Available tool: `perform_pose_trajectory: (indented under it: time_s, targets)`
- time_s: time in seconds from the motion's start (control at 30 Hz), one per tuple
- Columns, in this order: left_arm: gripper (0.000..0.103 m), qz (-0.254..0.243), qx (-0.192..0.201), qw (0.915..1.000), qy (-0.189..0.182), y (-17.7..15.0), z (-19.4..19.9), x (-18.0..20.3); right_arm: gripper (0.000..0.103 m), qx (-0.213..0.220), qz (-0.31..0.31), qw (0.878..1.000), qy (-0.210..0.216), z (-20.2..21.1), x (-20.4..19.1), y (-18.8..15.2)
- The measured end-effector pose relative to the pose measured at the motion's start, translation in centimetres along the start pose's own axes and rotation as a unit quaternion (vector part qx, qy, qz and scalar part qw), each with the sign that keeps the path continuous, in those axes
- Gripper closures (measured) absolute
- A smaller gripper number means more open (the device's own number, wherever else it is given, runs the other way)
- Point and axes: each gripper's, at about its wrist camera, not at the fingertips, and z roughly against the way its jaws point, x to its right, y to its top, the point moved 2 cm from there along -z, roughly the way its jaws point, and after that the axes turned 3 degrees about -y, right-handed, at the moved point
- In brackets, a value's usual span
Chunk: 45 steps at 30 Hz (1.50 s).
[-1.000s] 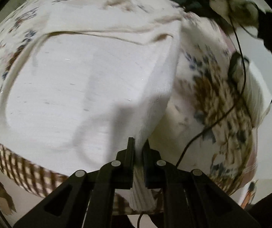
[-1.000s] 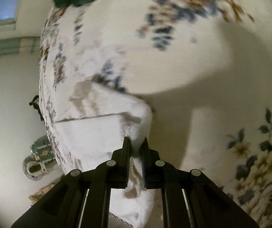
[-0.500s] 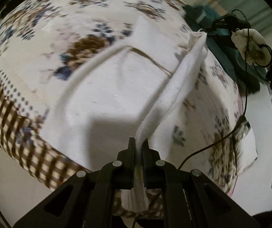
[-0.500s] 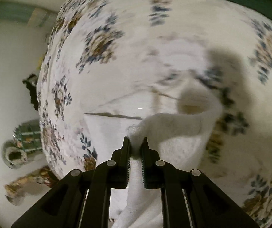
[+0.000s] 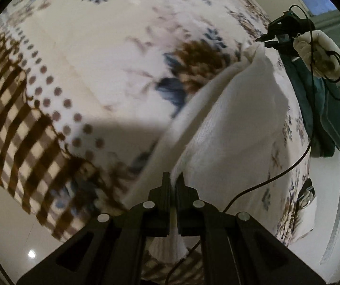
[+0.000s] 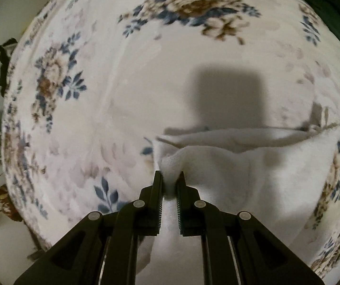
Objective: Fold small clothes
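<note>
A white knitted garment [image 5: 231,133] is held up above a floral blanket [image 5: 113,54], stretched between my two grippers. My left gripper [image 5: 176,178] is shut on one edge of the garment, which rises from the jaws toward the upper right. My right gripper [image 6: 169,177] is shut on another edge of the same garment [image 6: 253,163], which spreads to the right of the jaws. In the left wrist view the right gripper [image 5: 268,39] shows at the top right, held by a gloved hand [image 5: 317,49], pinching the garment's far corner.
The floral blanket [image 6: 146,71] covers the surface below; its checked brown border [image 5: 22,128] runs along the left edge. A dark green cloth [image 5: 324,118] lies at the right. A black cable [image 5: 289,166] hangs from the right gripper. Pale floor lies beyond the edges.
Both grippers have swung the garment over: it went from lying spread on the blanket to hanging folded between them, now carried toward the right side. Both grips held.
</note>
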Motion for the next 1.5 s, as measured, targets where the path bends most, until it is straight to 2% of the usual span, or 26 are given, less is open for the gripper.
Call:
perform_pose_trajectory:
  time_s: [0.1, 0.17, 0.23, 0.3, 0.33, 0.4, 0.47, 0.57, 0.63, 0.7, 0.77, 0.8, 0.83, 0.87, 0.9, 0.97, 1.07, 1.1, 1.2, 1.23, 1.27, 1.3, 1.33, 1.37, 1.4, 1.5]
  targets:
    - [0.101, 0.009, -0.021, 0.9996, -0.016, 0.8, -1.5, -1.6, 0.088, -0.017, -0.001, 1.000, -0.006, -1.8, -0.7, 0.6]
    - [0.099, 0.016, -0.035, 0.9983, -0.044, 1.2, -2.0, -2.3, 0.080, -0.024, -0.010, 0.999, 0.020, -2.2, -0.3, 0.3]
    - [0.097, 0.012, -0.046, 0.9975, -0.052, 1.6, -2.3, -2.6, 0.057, -0.039, -0.013, 0.997, 0.062, -1.6, 0.4, -1.3]
    - [0.094, 0.007, -0.057, 0.9971, -0.049, 1.8, -2.4, -2.8, 0.048, -0.043, -0.010, 0.995, 0.091, -0.3, 1.7, -4.3]
    - [0.091, 0.007, -0.063, 0.9970, -0.045, 1.8, -2.4, -2.8, 0.048, -0.042, -0.010, 0.994, 0.103, 0.5, 2.9, -6.8]
    - [0.066, 0.010, -0.071, 0.9966, -0.042, 1.7, -2.2, -2.9, 0.048, -0.046, -0.013, 0.993, 0.111, 1.1, 5.0, -11.2]
    - [0.049, 0.010, -0.070, 0.9964, -0.046, 1.7, -1.8, -3.0, 0.047, -0.057, -0.035, 0.991, 0.115, 1.0, 7.8, -16.8]
    - [0.048, 0.004, -0.070, 0.9961, -0.053, 1.5, -1.4, -2.8, 0.047, -0.095, -0.106, 0.982, 0.123, -1.3, 12.7, -26.0]
    - [0.048, -0.011, -0.075, 0.9964, -0.040, 1.6, -1.8, -2.0, 0.047, -0.136, -0.178, 0.962, 0.159, -4.3, 15.5, -32.6]
    - [0.048, -0.030, -0.079, 0.9960, -0.027, 1.5, -2.3, -1.4, 0.047, -0.162, -0.234, 0.941, 0.186, -7.0, 17.0, -37.7]
    - [0.048, -0.053, -0.084, 0.9949, -0.018, 1.4, -3.1, -0.7, 0.047, -0.167, -0.263, 0.927, 0.209, -9.1, 17.5, -41.5]
    - [0.050, -0.071, -0.085, 0.9938, -0.007, 1.2, -3.5, -0.3, 0.050, -0.164, -0.275, 0.918, 0.233, -10.1, 17.5, -43.2]
    - [0.051, -0.086, -0.083, 0.9928, 0.000, 1.0, -3.7, -0.1, 0.075, -0.156, -0.285, 0.911, 0.255, -10.6, 17.5, -44.4]
    - [0.084, -0.101, -0.079, 0.9917, 0.002, 0.8, -3.7, 0.2, 0.097, -0.140, -0.294, 0.904, 0.277, -10.9, 17.2, -45.6]
    - [0.096, -0.117, -0.078, 0.9900, 0.009, 0.6, -3.7, 0.4, 0.099, -0.137, -0.295, 0.904, 0.277, -11.2, 16.9, -46.5]
    - [0.096, -0.128, -0.073, 0.9889, 0.014, 0.6, -3.2, 0.7, 0.100, -0.138, -0.297, 0.909, 0.257, -11.0, 16.2, -48.4]
    - [0.096, -0.117, -0.072, 0.9903, 0.019, 1.1, -2.4, 0.4, 0.101, -0.137, -0.260, 0.930, 0.222, -10.0, 14.9, -51.0]
    - [0.096, -0.118, -0.074, 0.9900, 0.022, 1.1, -2.2, 0.3, 0.100, -0.142, -0.254, 0.932, 0.216, -10.2, 14.8, -51.6]
    - [0.091, -0.112, -0.101, 0.9885, 0.012, 1.1, -1.7, 1.2, 0.099, -0.131, -0.220, 0.946, 0.200, -9.9, 14.4, -51.1]
    - [0.088, -0.113, -0.106, 0.9878, 0.019, 1.2, -1.2, 1.7, 0.092, -0.132, -0.214, 0.946, 0.203, -9.4, 14.4, -50.5]
    - [0.078, -0.115, -0.106, 0.9873, 0.026, 1.2, -0.7, 2.0, 0.086, -0.140, -0.211, 0.944, 0.210, -9.0, 14.4, -49.9]
    - [0.063, -0.117, -0.104, 0.9874, 0.025, 1.5, -0.1, 2.7, 0.068, -0.144, -0.209, 0.944, 0.209, -8.7, 14.5, -49.4]
    - [0.056, -0.119, -0.096, 0.9881, 0.019, 1.9, 0.5, 3.5, 0.050, -0.139, -0.208, 0.945, 0.210, -7.9, 14.9, -48.7]
    - [0.045, -0.121, -0.087, 0.9887, 0.016, 2.2, 0.7, 4.5, 0.043, -0.132, -0.208, 0.946, 0.212, -7.1, 15.4, -47.9]
    - [0.042, -0.122, -0.074, 0.9897, 0.007, 3.2, 1.2, 5.4, 0.041, -0.122, -0.208, 0.947, 0.214, -6.3, 15.8, -46.7]
    - [0.042, -0.122, -0.056, 0.9907, -0.024, 6.8, 0.3, 8.2, 0.040, -0.095, -0.211, 0.949, 0.216, -4.2, 18.0, -43.2]
